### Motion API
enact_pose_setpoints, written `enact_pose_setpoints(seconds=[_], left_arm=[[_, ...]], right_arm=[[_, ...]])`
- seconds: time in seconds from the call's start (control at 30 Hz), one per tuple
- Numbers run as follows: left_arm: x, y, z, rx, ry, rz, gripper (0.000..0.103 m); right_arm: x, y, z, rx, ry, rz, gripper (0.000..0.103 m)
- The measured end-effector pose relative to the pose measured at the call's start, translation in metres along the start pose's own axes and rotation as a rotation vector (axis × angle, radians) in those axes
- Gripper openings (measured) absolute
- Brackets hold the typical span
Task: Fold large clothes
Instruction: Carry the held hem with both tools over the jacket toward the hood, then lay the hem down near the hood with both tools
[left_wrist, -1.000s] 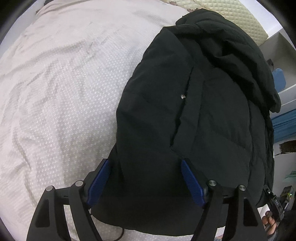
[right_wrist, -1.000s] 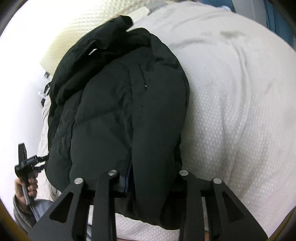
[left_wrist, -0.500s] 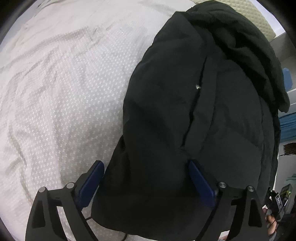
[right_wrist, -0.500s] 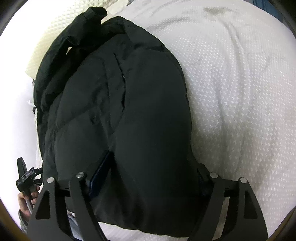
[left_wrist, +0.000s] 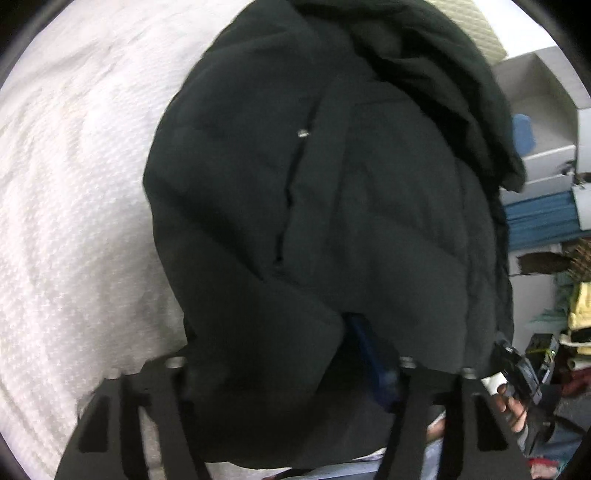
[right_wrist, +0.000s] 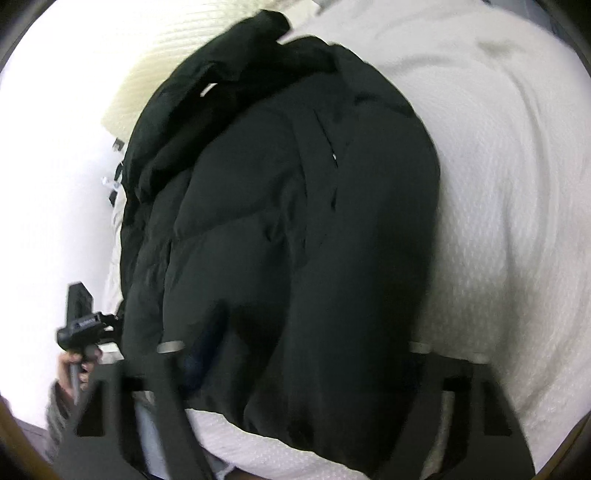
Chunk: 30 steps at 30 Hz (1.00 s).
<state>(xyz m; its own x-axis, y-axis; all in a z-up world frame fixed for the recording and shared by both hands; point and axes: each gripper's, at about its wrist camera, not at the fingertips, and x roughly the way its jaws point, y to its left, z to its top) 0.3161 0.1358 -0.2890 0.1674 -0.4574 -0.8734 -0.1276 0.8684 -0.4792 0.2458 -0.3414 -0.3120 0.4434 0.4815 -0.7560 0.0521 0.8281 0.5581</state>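
Jacket (left_wrist: 332, 206): black, padded, fills the centre of both wrist views; lies on the bed with its near hem bunched up between the fingers of both grippers.
Snap (left_wrist: 303, 133): small metal stud on the front placket, upper centre of the left view.
Left gripper (left_wrist: 291, 369): bottom centre of the left view; fingers spread wide, hem fabric lying between them, blue pad (left_wrist: 373, 362) showing at the right finger.
Right gripper (right_wrist: 295, 354): bottom centre of the right view; fingers spread wide around the hem fold, not clamped.
Bed (left_wrist: 74, 221): white textured cover, left of the left view, right of the right view.
Shelves (left_wrist: 543, 110): upper right of the left view.
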Motion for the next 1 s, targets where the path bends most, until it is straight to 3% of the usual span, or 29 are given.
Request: enact_pose_setpoints(seconds=[0.03, 0.13, 0.2, 0.4, 0.77, 1.0], left_arm=[[0.001, 0.0, -0.005, 0.014, -0.008, -0.007, 0.045], [0.001, -0.01, -0.01, 0.034, -0.034, -0.022, 0.02], [-0.008, -0.015, -0.016, 0.037, -0.064, -0.052, 0.011], [-0.057, -0.019, -0.024, 0.019, -0.192, -0.214, 0.007], [-0.177, -0.001, -0.057, 0.003, -0.307, -0.341, 0.004], [-0.258, 0.007, -0.111, 0.064, -0.348, -0.368, 0.003]], right_arm=[[-0.001, 0.001, 0.001, -0.009, -0.003, -0.012, 0.025], [-0.006, -0.001, 0.001, -0.016, -0.024, -0.035, 0.015], [-0.01, 0.0, 0.0, -0.034, -0.045, -0.031, 0.013], [-0.054, 0.016, 0.004, -0.077, -0.148, 0.031, 0.01], [-0.143, 0.028, -0.004, -0.088, -0.21, 0.141, 0.009], [-0.211, 0.046, -0.035, -0.125, -0.221, 0.214, 0.009]])
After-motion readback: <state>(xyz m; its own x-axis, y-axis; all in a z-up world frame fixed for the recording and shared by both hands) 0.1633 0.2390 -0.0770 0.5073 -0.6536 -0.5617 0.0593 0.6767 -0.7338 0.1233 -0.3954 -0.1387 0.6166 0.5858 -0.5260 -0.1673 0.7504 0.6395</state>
